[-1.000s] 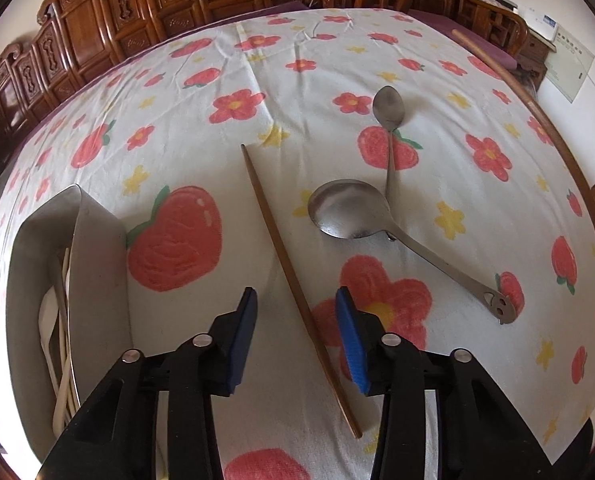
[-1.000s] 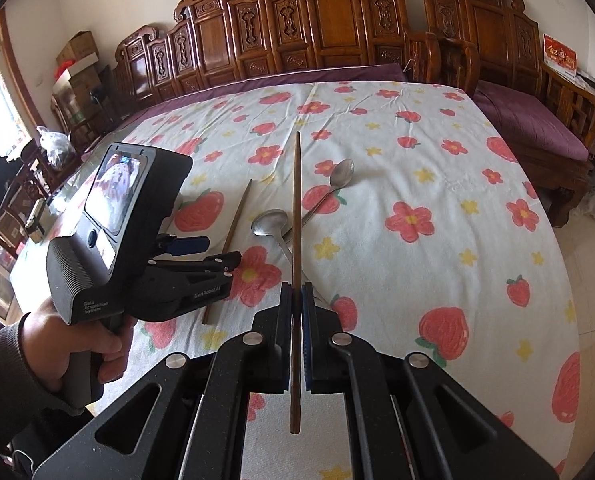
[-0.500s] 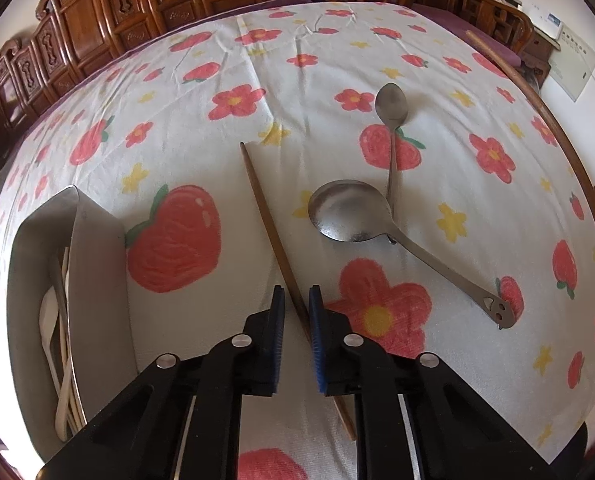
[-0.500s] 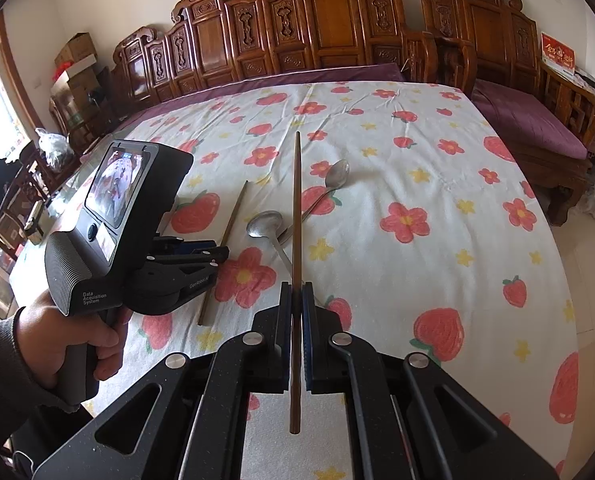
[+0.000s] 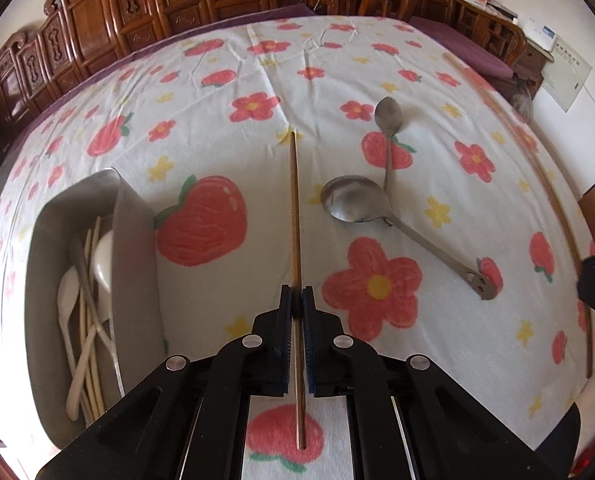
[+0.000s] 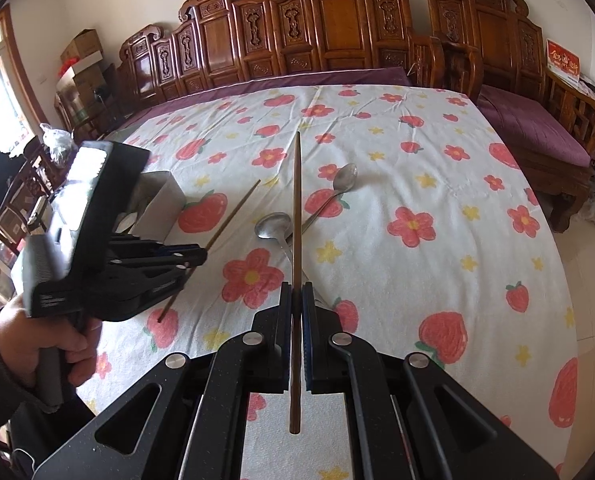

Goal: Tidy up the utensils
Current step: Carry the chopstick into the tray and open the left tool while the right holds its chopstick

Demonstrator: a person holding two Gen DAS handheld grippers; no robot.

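Left wrist view shows the left gripper (image 5: 296, 300) clamped on a brown chopstick (image 5: 295, 216), which runs straight forward between the blue pads and looks lifted off the flowered tablecloth (image 5: 225, 92). To its left stands a grey metal tray (image 5: 135, 248) that already holds pale spoons and chopsticks, so the step in hand is probably carrying this stick over and laying it in there. In the right wrist view the right gripper (image 6: 296, 300) is likewise closed on a second chopstick (image 6: 296, 200), held above the cloth and pointing away. Two metal spoons remain on the cloth: a large spoon (image 5: 355, 204) with its handle running toward the right edge, and a small spoon (image 5: 388, 114) just behind it, their handles seeming to cross. To do the carry well, I would keep the grip firm and the stick level, swing it left clear of the tray's near wall, turn it to lie along the tray's long side, and lower it close to the other pieces before letting the jaws part, so it does not bounce out or land across the rim. The two grippers are near each other, so the right one should wait its turn to avoid a clash of sticks.
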